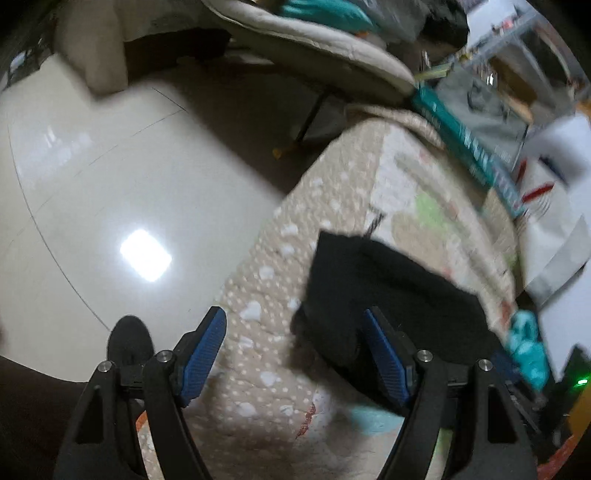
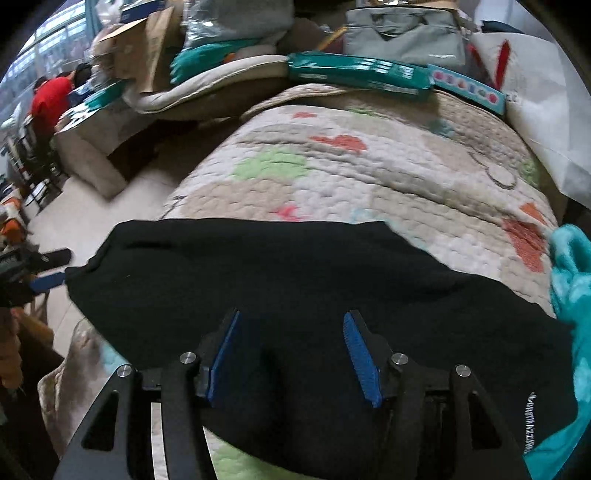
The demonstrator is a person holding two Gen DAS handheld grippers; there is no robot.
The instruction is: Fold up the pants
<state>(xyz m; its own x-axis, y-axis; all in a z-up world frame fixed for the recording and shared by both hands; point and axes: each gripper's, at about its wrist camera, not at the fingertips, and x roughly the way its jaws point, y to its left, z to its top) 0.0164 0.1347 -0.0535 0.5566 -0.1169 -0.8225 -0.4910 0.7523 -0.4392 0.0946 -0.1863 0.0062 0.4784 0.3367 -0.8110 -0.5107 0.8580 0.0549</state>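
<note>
The black pants (image 2: pixel 280 280) lie folded into a broad, flat bundle on a quilted bedspread (image 2: pixel 369 173) with pale pebbled stitching and patches of green, red and orange. In the right wrist view the garment stretches across the near part of the quilt, its far edge running almost straight from left to right, and a small line of white lettering (image 2: pixel 530 424) shows on the fabric at the lower right.

The right tongs (image 2: pixel 291 358) are spread, both blue pads apart, with the dark cloth filling the gap between them; whether the pads touch the fabric cannot be told. A turquoise cloth (image 2: pixel 572 273) lies just beside the right end of the pants.

In the left wrist view the left tongs (image 1: pixel 295 354) are also spread wide and grip nothing. The left pad hangs over the dotted edge of the quilt, and the right pad (image 1: pixel 384 354) sits in front of the near corner of the pants (image 1: pixel 388 288). This view is blurred. To the left lies a glossy white tiled floor (image 1: pixel 92 184) with a bright reflection of a lamp.

At the far side of the quilt rest a teal box (image 2: pixel 354 74) and a grey bag (image 2: pixel 402 33).
</note>
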